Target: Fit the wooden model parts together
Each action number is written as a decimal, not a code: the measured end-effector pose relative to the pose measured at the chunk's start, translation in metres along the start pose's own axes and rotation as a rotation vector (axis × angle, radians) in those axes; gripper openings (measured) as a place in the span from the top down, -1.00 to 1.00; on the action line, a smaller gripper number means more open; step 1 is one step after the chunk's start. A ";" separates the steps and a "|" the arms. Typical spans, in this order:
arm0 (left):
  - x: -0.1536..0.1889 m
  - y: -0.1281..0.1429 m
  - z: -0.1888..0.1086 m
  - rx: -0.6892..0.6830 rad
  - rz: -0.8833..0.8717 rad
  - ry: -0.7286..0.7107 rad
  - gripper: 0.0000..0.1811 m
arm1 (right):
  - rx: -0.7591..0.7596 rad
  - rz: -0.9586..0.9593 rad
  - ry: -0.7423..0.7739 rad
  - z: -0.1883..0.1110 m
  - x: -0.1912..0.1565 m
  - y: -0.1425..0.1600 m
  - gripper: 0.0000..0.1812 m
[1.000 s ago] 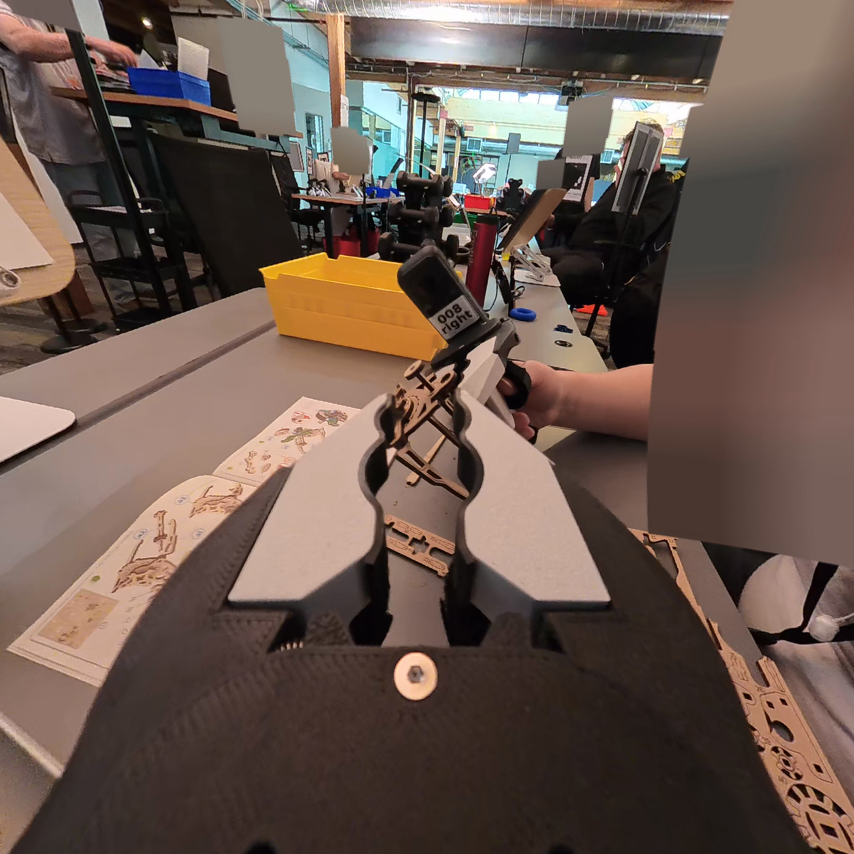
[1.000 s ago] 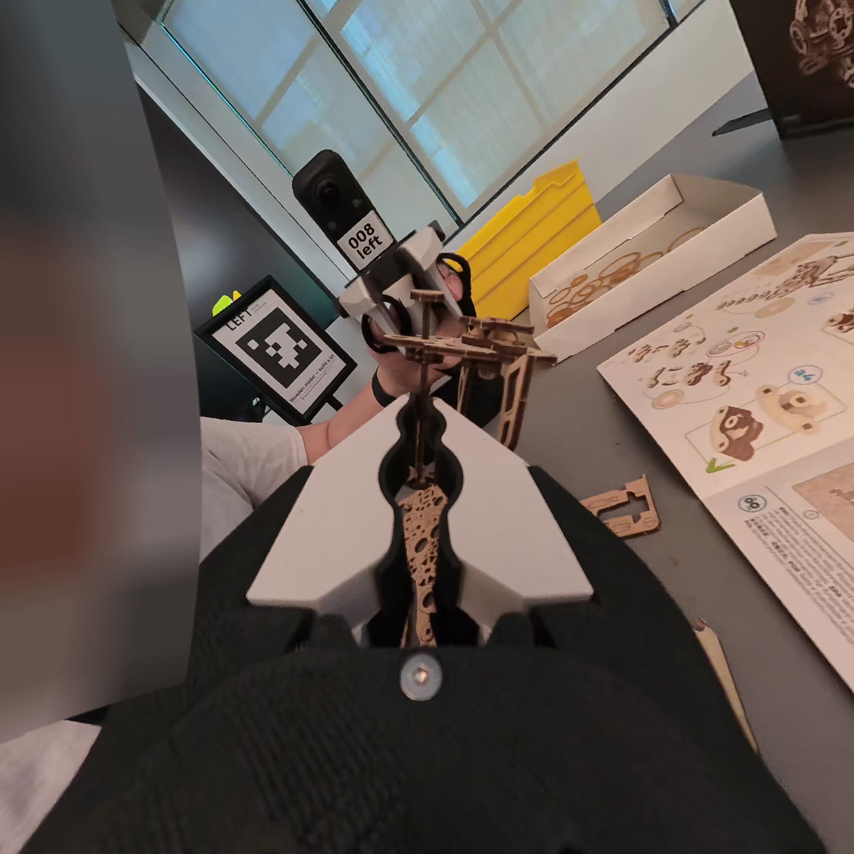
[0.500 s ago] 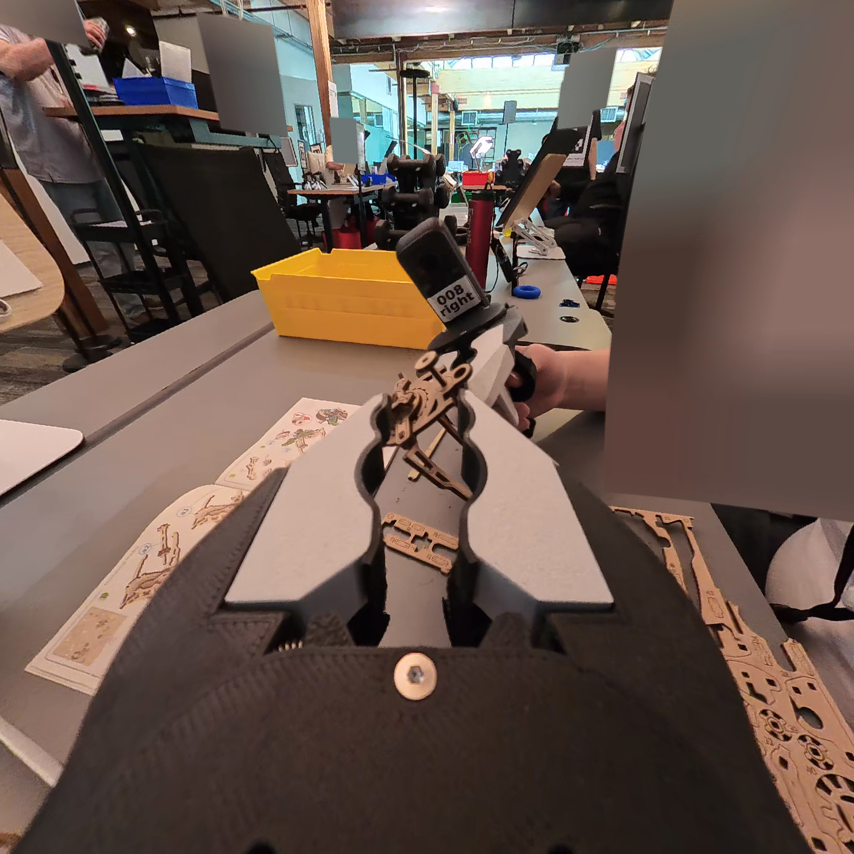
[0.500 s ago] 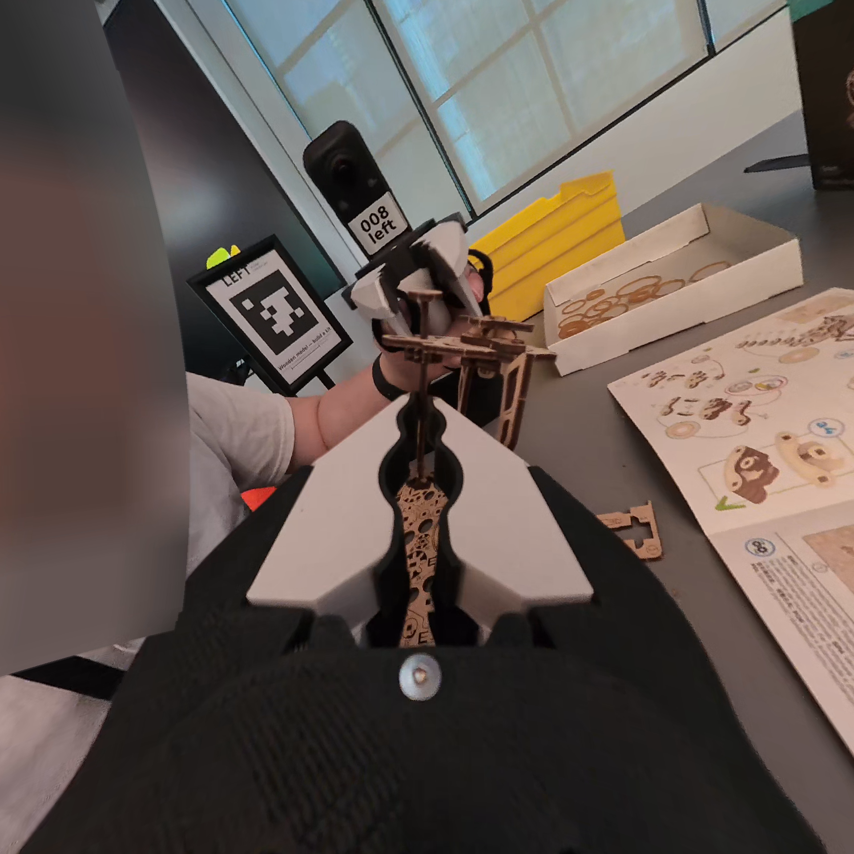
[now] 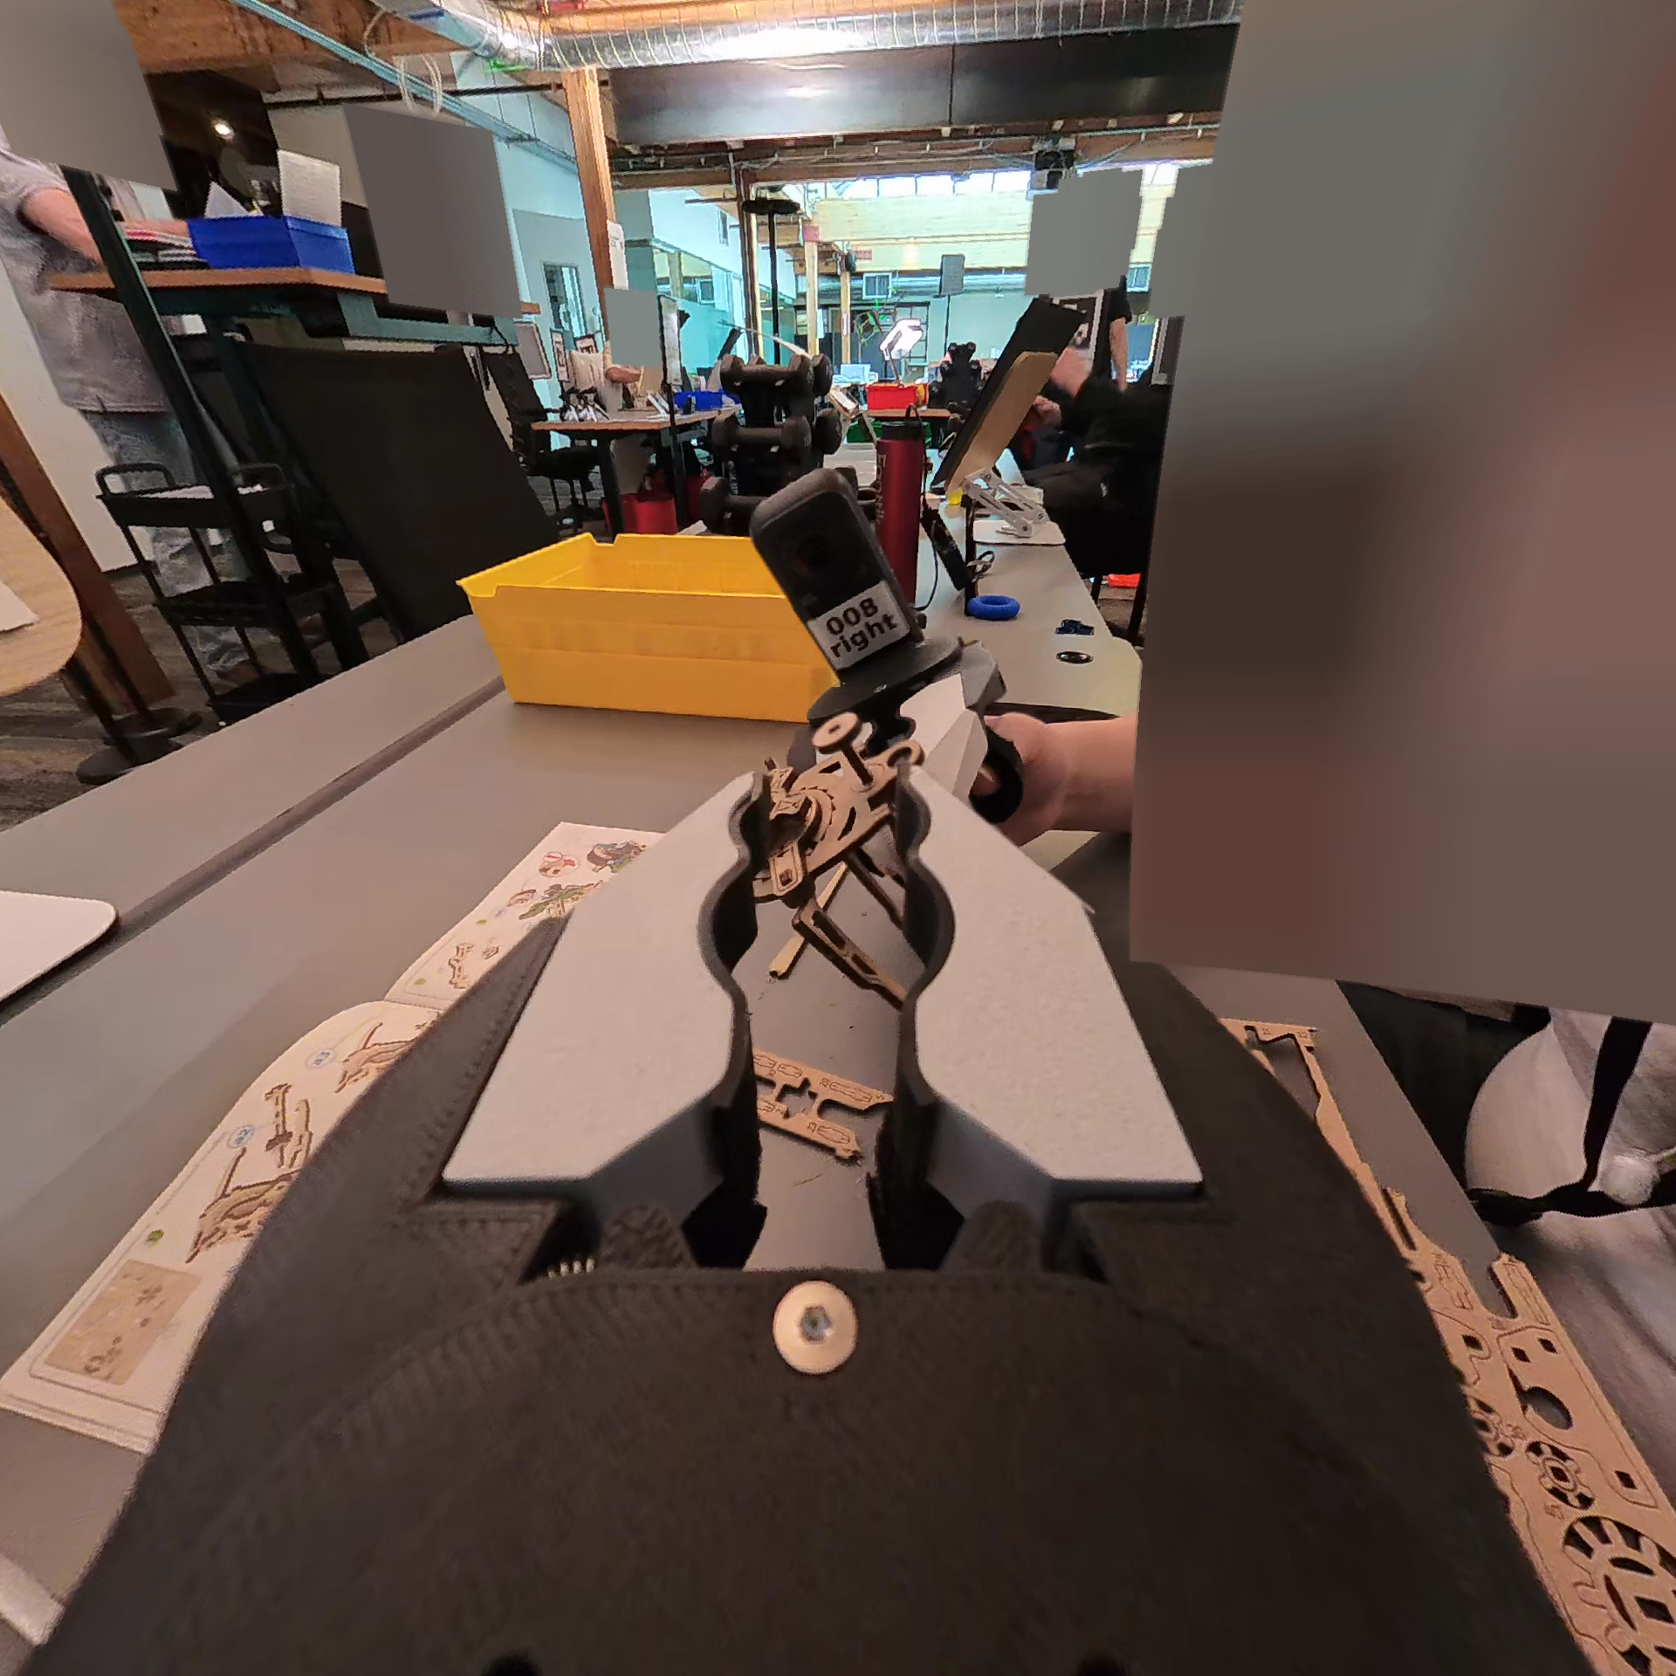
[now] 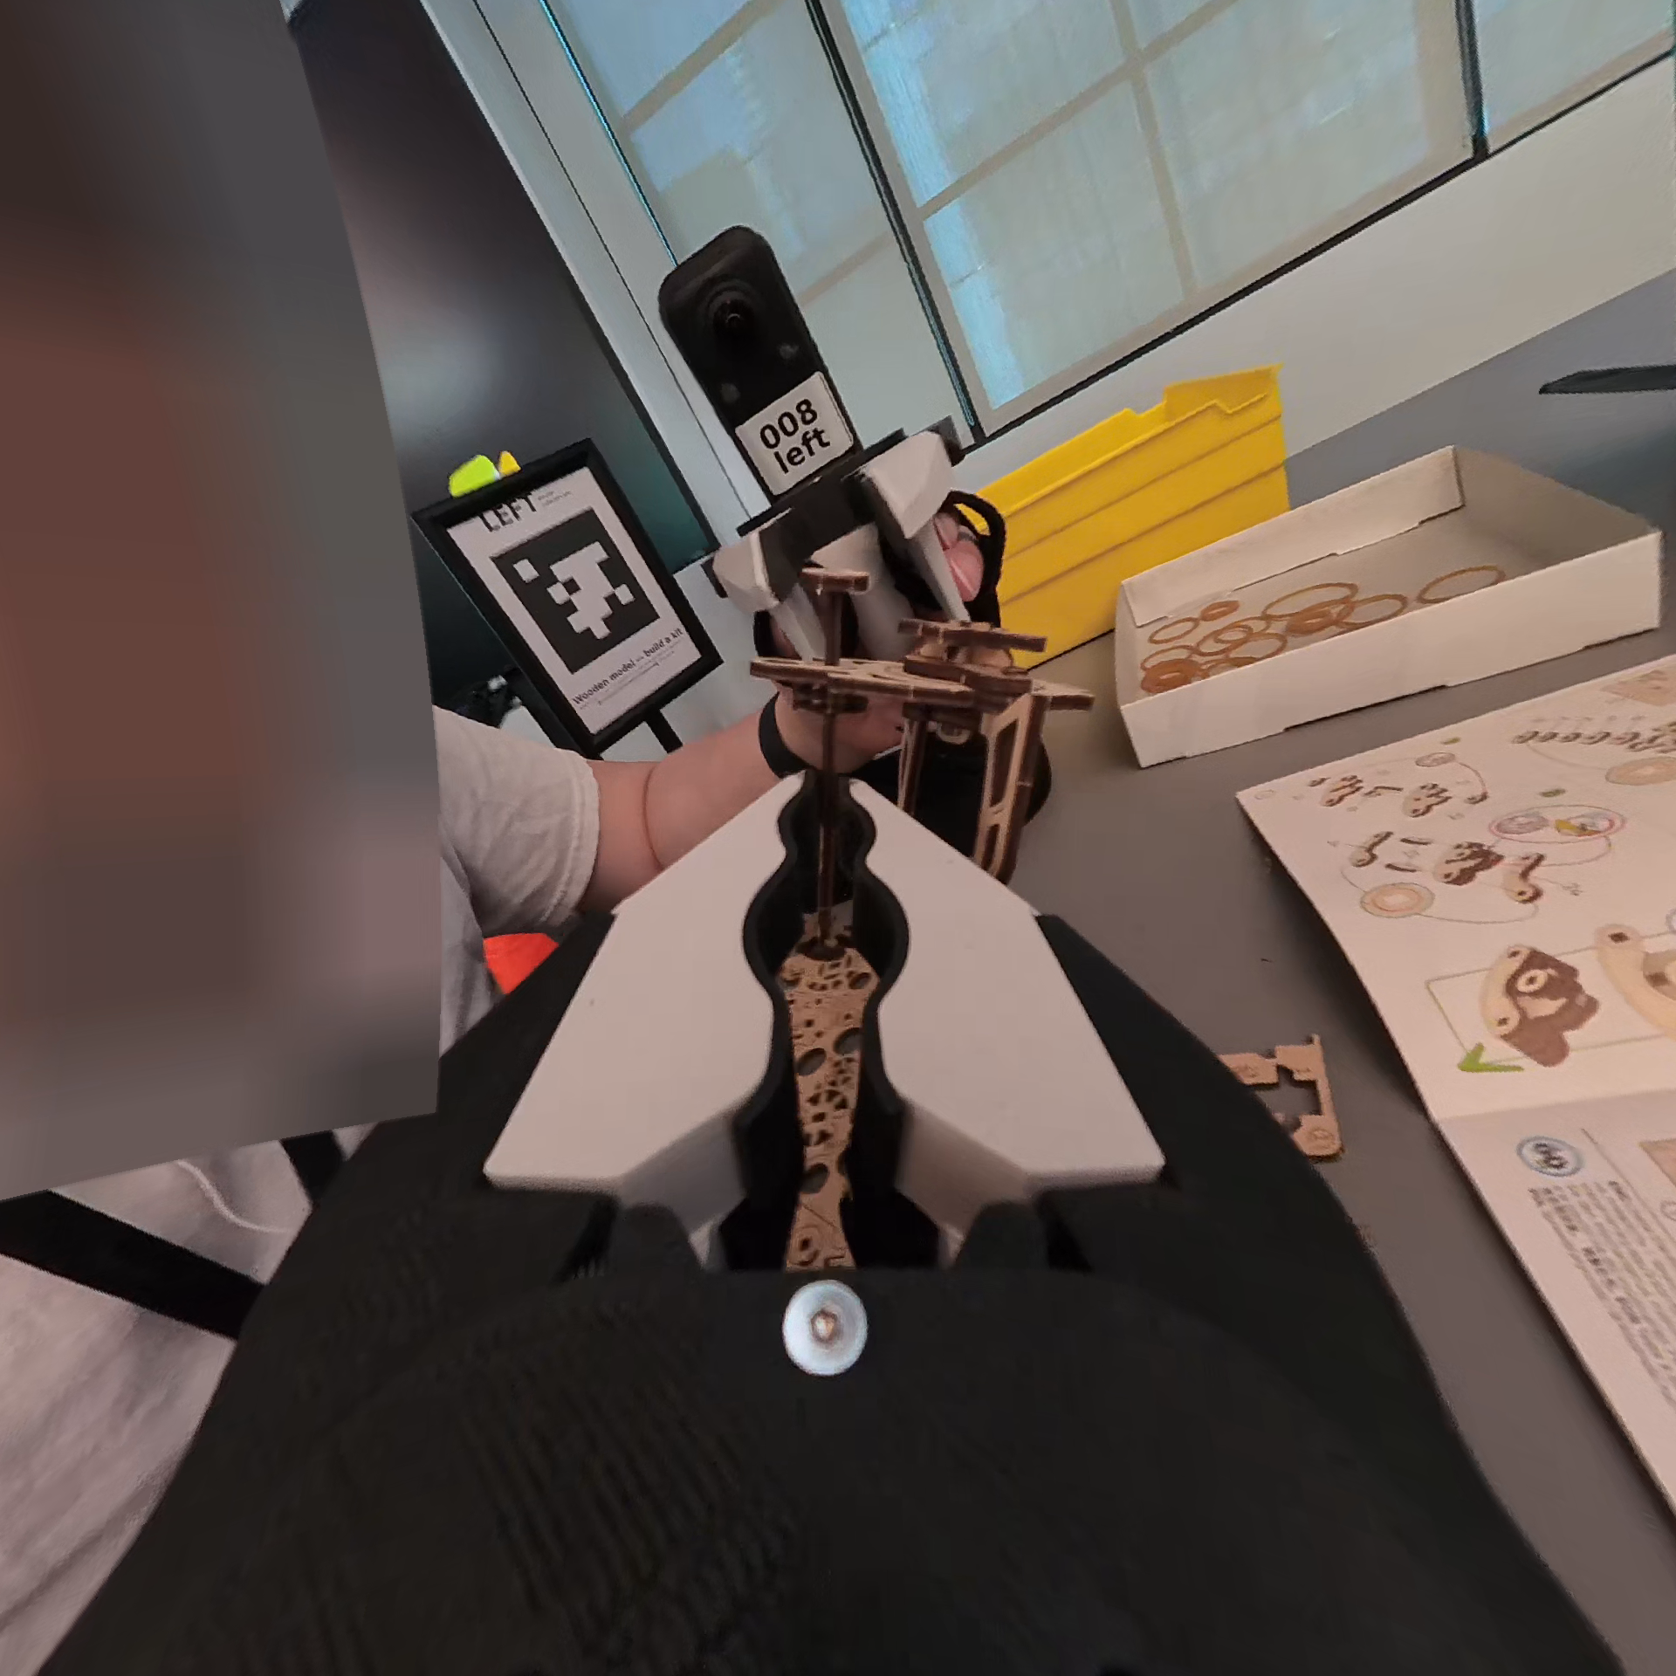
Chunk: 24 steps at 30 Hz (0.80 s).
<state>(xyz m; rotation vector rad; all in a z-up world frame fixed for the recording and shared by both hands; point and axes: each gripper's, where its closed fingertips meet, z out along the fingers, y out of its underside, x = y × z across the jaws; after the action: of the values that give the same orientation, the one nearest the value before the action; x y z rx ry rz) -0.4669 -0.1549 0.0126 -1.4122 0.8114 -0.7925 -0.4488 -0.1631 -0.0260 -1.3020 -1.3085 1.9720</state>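
**Two grippers, one wooden assembly held aloft between them**

Item 1. Left gripper (image 5: 830, 803): fingers closed on the wooden assembly (image 5: 830, 816), pinching its flat plate at the tips. Plate lies roughly level across the right wrist view, with a frame-like leg hanging from its far side.

Item 2. Right gripper (image 6: 823, 807): fingers drawn together on a thin wooden stick (image 6: 823, 753), which runs straight out along the gripper's own axis and up through the plate, ending in a small cross-cap above.

Item 3. Governing relation: stick's long axis stands nearly square to the plate; the two grippers face each other, the assembly directly ahead of both tips, clear of the grey table (image 5: 363, 816). Judged next: pressing the stick home along that axis while the left steadies.

Item 4. Loose on the table: small flat wooden piece (image 6: 1288, 1093), instruction sheet (image 6: 1496, 907), punched-out wooden sheet (image 5: 1496, 1360), white box (image 6: 1360, 698) of rings, yellow bin (image 5: 635, 626).
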 end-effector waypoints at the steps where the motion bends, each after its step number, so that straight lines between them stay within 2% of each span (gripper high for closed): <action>1: 0.000 -0.001 0.000 0.005 -0.002 0.003 0.73 | -0.005 -0.024 0.008 0.000 0.000 0.000 1.00; 8: 0.003 -0.007 -0.001 0.050 -0.044 0.031 0.73 | -0.075 -0.295 0.180 0.001 0.012 0.006 1.00; 15: 0.011 0.004 0.005 -0.030 0.086 0.020 0.77 | -0.172 -0.664 0.369 -0.002 0.020 0.008 1.00; 24: 0.016 0.019 0.013 -0.128 0.243 -0.040 0.78 | -0.240 -0.822 0.433 -0.005 0.021 0.009 0.99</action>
<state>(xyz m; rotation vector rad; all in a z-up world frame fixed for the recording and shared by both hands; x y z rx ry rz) -0.4480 -0.1616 -0.0064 -1.4045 0.9956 -0.5318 -0.4530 -0.1491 -0.0444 -0.9683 -1.5395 0.9426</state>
